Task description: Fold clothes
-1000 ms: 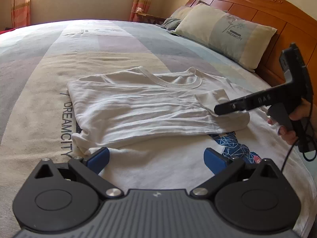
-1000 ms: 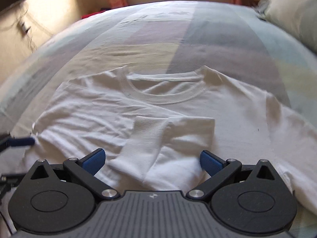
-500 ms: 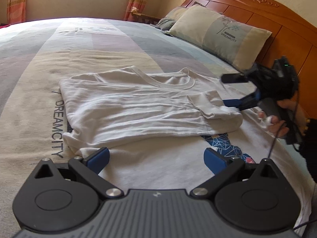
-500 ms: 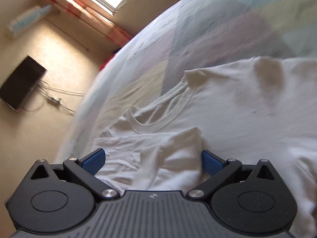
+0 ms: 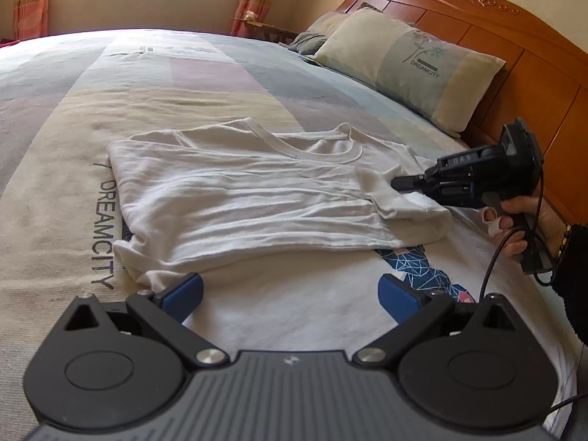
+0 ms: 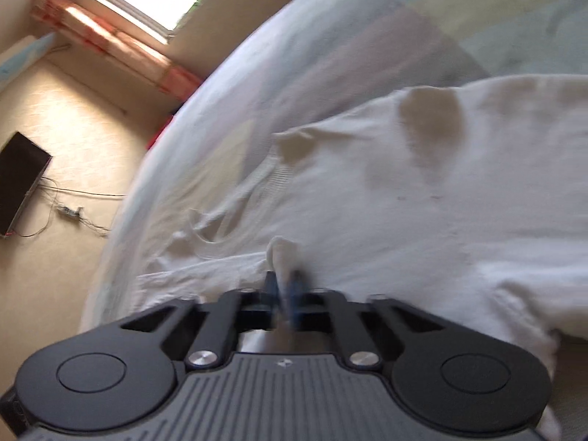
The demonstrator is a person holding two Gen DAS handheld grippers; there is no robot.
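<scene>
Fingers of the right gripper (image 6: 283,288) pinch, seemingly through blur, the white T-shirt (image 5: 242,198) sleeve; left gripper (image 5: 290,294) fingers spread.

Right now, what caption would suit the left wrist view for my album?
Open left gripper over a white cotton T-shirt on a striped bedspread; right gripper pinches the folded sleeve.

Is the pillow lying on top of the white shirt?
No, the pillow leans against the headboard, well away from the white shirt spread on the bed.
</scene>
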